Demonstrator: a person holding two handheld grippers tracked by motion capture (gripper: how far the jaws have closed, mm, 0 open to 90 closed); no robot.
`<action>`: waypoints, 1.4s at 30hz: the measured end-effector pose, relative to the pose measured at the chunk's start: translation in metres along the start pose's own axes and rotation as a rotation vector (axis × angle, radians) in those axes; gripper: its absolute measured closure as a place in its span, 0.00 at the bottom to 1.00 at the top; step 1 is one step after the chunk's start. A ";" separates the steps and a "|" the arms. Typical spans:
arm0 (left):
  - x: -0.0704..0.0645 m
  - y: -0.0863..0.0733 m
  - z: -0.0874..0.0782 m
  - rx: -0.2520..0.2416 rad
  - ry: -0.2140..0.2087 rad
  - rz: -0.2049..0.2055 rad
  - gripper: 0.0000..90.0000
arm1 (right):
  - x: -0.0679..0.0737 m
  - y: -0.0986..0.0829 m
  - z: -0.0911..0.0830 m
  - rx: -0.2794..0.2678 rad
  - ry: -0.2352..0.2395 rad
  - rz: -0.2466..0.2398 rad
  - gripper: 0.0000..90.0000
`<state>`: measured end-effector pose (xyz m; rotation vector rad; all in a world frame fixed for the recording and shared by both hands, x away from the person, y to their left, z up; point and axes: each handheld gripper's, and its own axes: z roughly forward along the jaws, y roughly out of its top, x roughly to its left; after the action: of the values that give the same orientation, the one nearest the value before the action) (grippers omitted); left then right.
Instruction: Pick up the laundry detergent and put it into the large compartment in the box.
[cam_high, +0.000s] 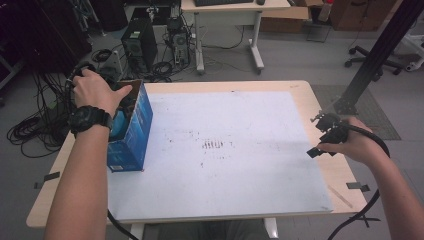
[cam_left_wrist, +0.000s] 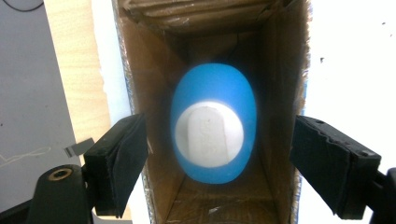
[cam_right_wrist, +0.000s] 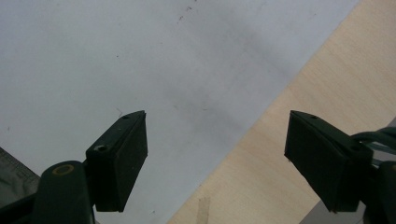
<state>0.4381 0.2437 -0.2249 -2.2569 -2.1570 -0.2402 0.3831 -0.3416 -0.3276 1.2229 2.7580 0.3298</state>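
On the pale wooden bench (cam_high: 327, 172), a corrugated cardboard box (cam_left_wrist: 149, 70) holds a smooth blue egg-shaped object (cam_left_wrist: 212, 93); left tool (cam_left_wrist: 219, 154) spread astride it, right tool (cam_right_wrist: 217, 154) spread, empty.

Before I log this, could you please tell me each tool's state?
Left tool: open, over the box, holding nothing.
Right tool: open, empty, above the table.

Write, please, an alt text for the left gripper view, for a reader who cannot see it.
The left gripper, jaws open, looks down into an open cardboard box holding a blue egg-shaped object with a white oval centre. One jaw is outside the box wall, above the white mat and wooden table.
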 end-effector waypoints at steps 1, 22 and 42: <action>0.000 0.000 -0.002 -0.004 0.000 -0.001 0.21 | 0.000 0.000 0.000 -0.001 0.001 0.000 0.23; -0.012 -0.006 -0.053 -0.086 -0.008 0.057 0.18 | 0.001 -0.001 -0.004 -0.007 -0.002 0.001 0.23; -0.060 -0.006 -0.061 -0.113 -0.061 0.191 0.18 | 0.000 -0.005 -0.008 -0.008 -0.007 0.008 0.23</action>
<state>0.4236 0.1780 -0.1721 -2.5435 -1.9836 -0.3008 0.3779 -0.3464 -0.3215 1.2315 2.7440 0.3368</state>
